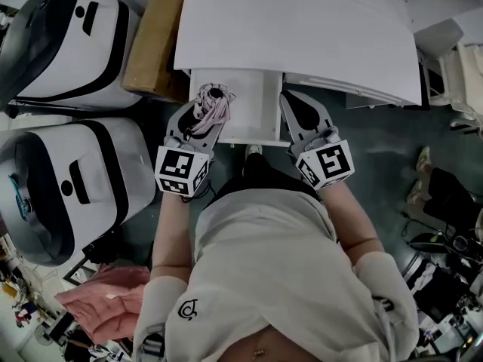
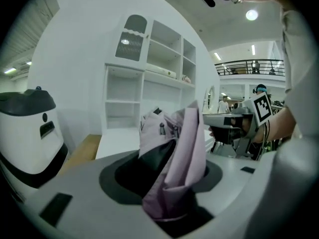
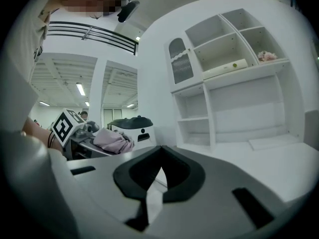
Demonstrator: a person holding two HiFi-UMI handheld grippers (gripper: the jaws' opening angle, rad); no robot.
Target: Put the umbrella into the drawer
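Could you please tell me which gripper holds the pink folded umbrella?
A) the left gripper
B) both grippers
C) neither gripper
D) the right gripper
A: the umbrella sits clamped between the jaws of the left gripper, while the right gripper has nothing between its jaws.

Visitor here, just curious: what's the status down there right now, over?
Left hand-held gripper clamped on the pink umbrella, over the open drawer's left side. Right hand-held gripper shut, empty. Nothing seen blocking the drawer.
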